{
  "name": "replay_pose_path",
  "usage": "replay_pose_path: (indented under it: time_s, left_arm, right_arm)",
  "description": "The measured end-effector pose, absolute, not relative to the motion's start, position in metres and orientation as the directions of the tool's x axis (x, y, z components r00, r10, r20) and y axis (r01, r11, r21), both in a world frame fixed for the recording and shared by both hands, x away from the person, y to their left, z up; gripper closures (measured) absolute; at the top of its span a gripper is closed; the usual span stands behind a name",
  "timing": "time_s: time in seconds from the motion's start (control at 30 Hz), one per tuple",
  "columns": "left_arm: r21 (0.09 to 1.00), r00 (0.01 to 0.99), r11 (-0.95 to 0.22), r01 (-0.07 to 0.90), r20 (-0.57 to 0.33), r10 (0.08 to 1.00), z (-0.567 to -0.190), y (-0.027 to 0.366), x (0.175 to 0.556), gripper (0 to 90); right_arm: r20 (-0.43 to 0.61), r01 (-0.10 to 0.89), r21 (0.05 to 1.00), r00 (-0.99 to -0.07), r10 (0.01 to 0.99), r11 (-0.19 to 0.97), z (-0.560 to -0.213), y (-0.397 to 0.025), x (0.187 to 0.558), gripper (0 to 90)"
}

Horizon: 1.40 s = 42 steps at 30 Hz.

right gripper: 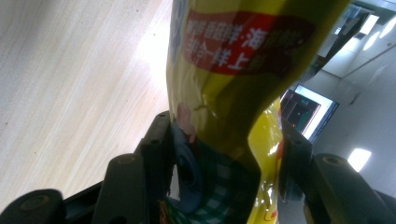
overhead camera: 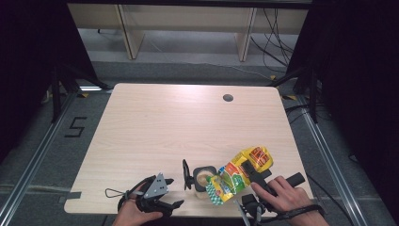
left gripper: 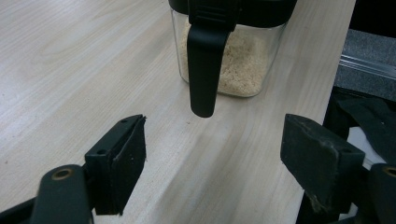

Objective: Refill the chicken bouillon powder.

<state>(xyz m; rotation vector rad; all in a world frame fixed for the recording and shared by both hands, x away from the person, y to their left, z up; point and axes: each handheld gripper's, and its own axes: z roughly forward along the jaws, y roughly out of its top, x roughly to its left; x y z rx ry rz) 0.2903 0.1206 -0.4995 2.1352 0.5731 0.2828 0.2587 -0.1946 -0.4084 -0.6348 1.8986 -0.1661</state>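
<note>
The right gripper (overhead camera: 256, 176) is clamped on a yellow bag (overhead camera: 237, 174), its fingers (right gripper: 159, 144) pressed into the crumpled foil from both sides. In the high view the bag is tilted over the jar (overhead camera: 204, 179), its green checked end low and touching or just above the jar's open mouth, its yellow and red end raised toward the right edge of the surface (overhead camera: 164, 127). The person's right hand (overhead camera: 287, 197) grips the tool at the near right corner.

The jar is a clear square box with a black rim, holding pale grains that show through its wall in the left gripper view (left gripper: 243, 65). It stands near the near edge, right of the middle. Its black lid (overhead camera: 186, 174) is swung up on the jar's left side, and a black latch (left gripper: 203, 65) hangs down the front wall.

The left gripper (overhead camera: 171, 195) hovers just left of the jar, near the near edge, with its fingers (left gripper: 123, 163) spread wide and nothing between them. The jar sits ahead of them, apart from both.
</note>
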Motion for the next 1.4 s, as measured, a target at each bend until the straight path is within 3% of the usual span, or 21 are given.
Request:
replay_pose_path:
  time_s: [1.4]
  left_arm:
    - [0.808, 0.868, -0.511, 0.294, -0.002, 0.496, -0.4993, 0.121, 0.2907, 22.1]
  right_arm:
    - [-0.819, -0.36, -0.386, -0.29, -0.495, 0.849, -0.4074, -0.1951, 0.2604, 50.6]
